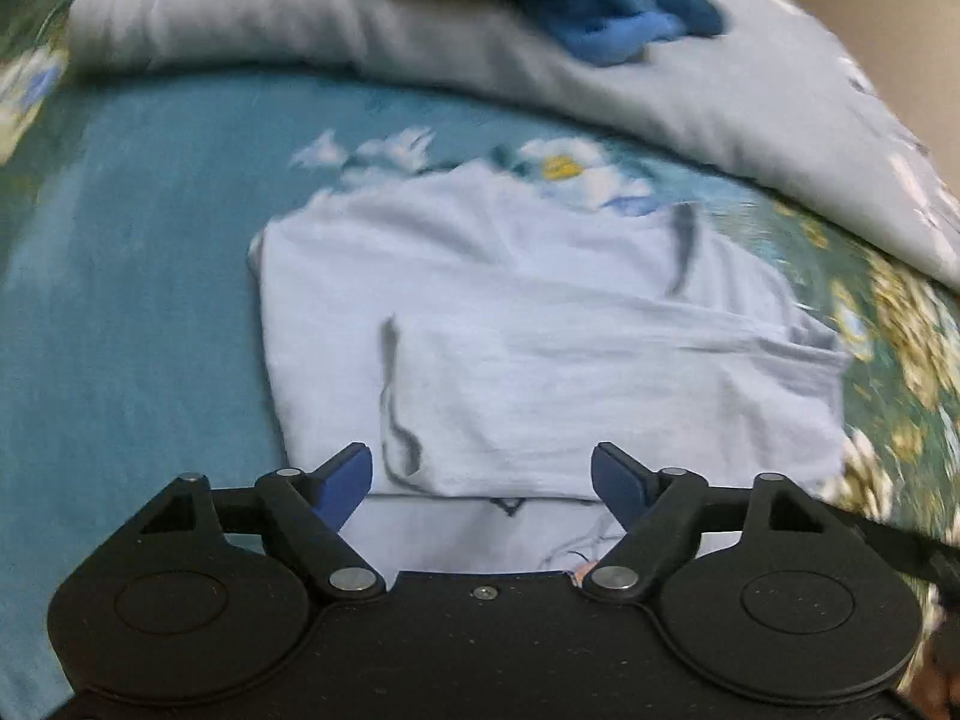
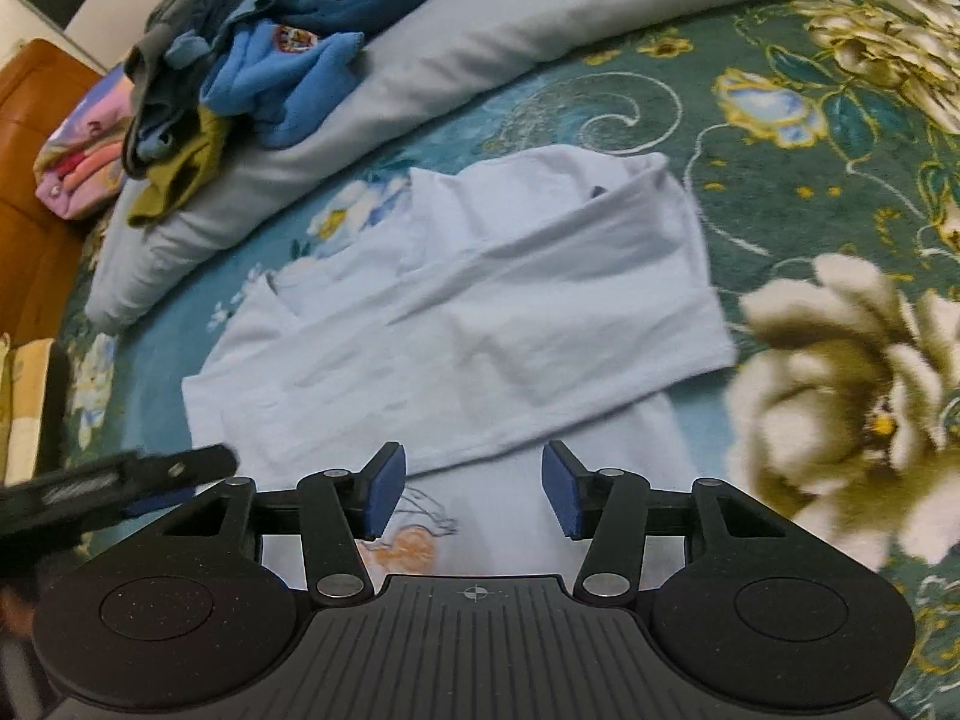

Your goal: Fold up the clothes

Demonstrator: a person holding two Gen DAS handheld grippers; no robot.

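A pale blue shirt (image 2: 456,312) lies partly folded on the floral bedspread (image 2: 810,192), an orange-and-line print showing near its lower edge, though I can't make out any lettering on it. Both the left gripper (image 1: 482,480) and right gripper (image 2: 474,489) hang over it with jaws apart, grasping nothing. On the grey duvet (image 2: 480,48) behind sits a pile of clothes (image 2: 252,60).

Soft, even indoor light, no glare, faint shadows only.

Heavy motion smear across the left wrist view: pale blue folded cotton shirt (image 1: 540,324) streaked, teal floral bedspread (image 1: 138,252) smudged. Sharper on the right wrist view, though the big cream flower print (image 2: 840,396) blurs. Strong fisheye bending at every edge; black gripper bodies crisp up close.
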